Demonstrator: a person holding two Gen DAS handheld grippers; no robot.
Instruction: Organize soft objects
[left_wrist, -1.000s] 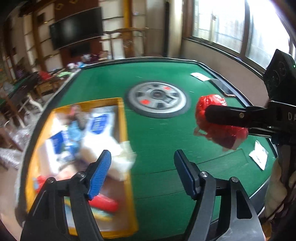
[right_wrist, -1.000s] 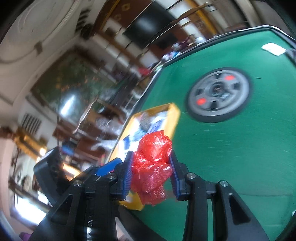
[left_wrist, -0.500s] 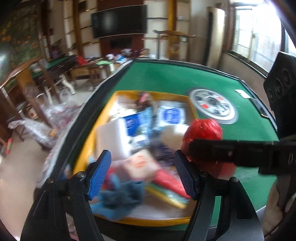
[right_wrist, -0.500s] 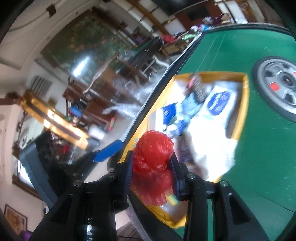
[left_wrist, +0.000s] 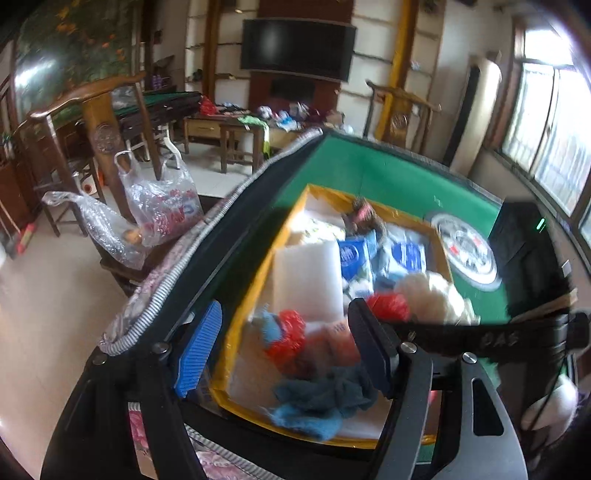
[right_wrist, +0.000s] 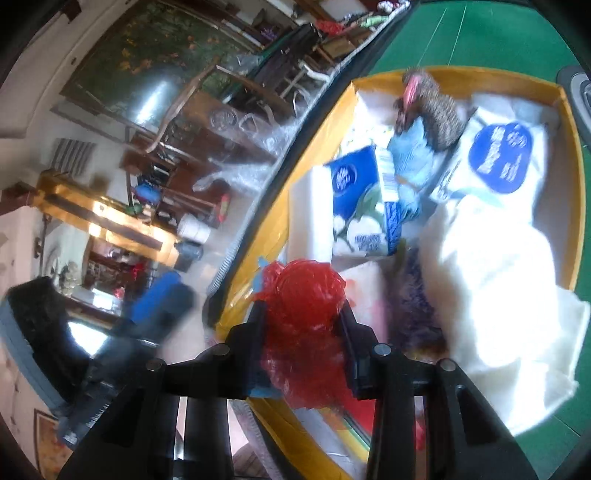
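Currently I had the right gripper (right_wrist: 300, 334) clamped on a crumpled red plastic bag (right_wrist: 303, 310), hanging over the near-left corner of the yellow box (right_wrist: 574, 155) on the green table (left_wrist: 373, 177). I judged the step to be delivery into the box; the next move called for lowering over a free patch, then parting the jaws. The left gripper (left_wrist: 286, 352) stood apart, nothing between its pads, over the box's near end. The box was already crowded: a white foam block (left_wrist: 306, 280), blue-and-white tissue packs (right_wrist: 364, 206), a fluffy white cloth (right_wrist: 495, 295), a blue-grey rag (left_wrist: 321, 398), a brown fuzzy item (right_wrist: 436, 114). Blur hid the smaller pieces.
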